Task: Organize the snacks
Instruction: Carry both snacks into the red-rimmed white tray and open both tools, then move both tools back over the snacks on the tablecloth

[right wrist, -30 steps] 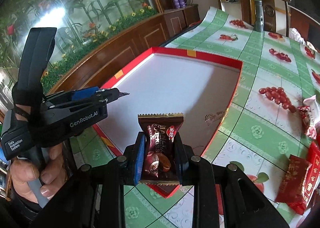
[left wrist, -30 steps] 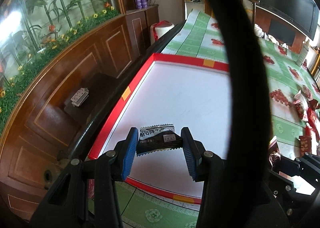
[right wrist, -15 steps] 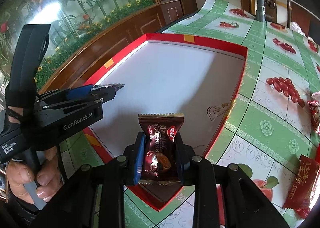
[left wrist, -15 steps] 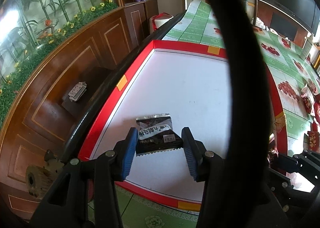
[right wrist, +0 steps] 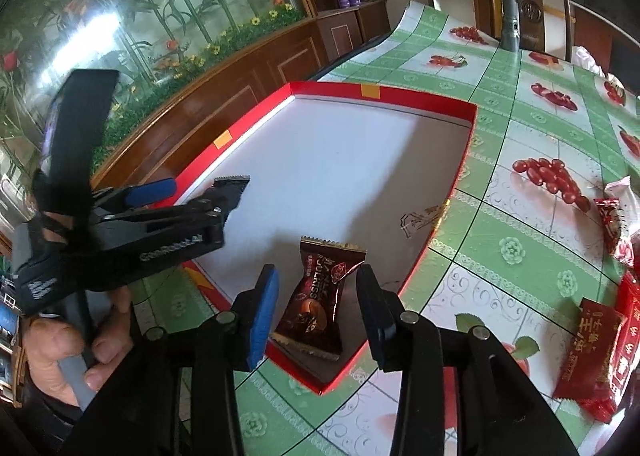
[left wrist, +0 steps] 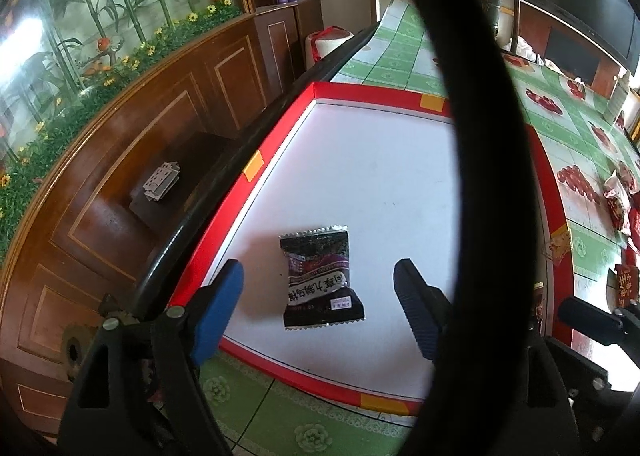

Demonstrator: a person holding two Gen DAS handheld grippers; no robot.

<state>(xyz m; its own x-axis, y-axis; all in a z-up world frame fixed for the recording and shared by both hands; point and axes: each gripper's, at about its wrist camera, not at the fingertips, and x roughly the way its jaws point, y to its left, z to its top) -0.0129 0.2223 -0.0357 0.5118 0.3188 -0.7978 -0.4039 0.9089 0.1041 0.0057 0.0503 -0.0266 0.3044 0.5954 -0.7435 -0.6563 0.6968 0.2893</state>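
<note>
A shallow box with a red rim (left wrist: 256, 172) and a white floor lies on the green checked tablecloth. A black snack packet (left wrist: 320, 276) lies flat on that floor near the front rim. My left gripper (left wrist: 318, 296) straddles it with jaws opening and pads well clear. In the right wrist view a brown chocolate packet (right wrist: 320, 296) leans tilted in the box's near corner (right wrist: 460, 184). My right gripper (right wrist: 318, 296) has its jaws opening around it, and the pads no longer press. The left gripper (right wrist: 188, 192) shows there too, held in a person's hand (right wrist: 60, 348).
Several red snack packets (right wrist: 588, 352) lie on the cloth to the right, also visible as red packets (left wrist: 618, 204). A black strap (left wrist: 480, 176) crosses the left wrist view. A wooden cabinet (left wrist: 120, 196) runs along the table's left edge. A grey flask (right wrist: 510, 24) stands far back.
Both grippers have opened. The black packet has dropped from the left fingers onto the box floor. The brown packet has slipped loose and tilted between the right fingers.
</note>
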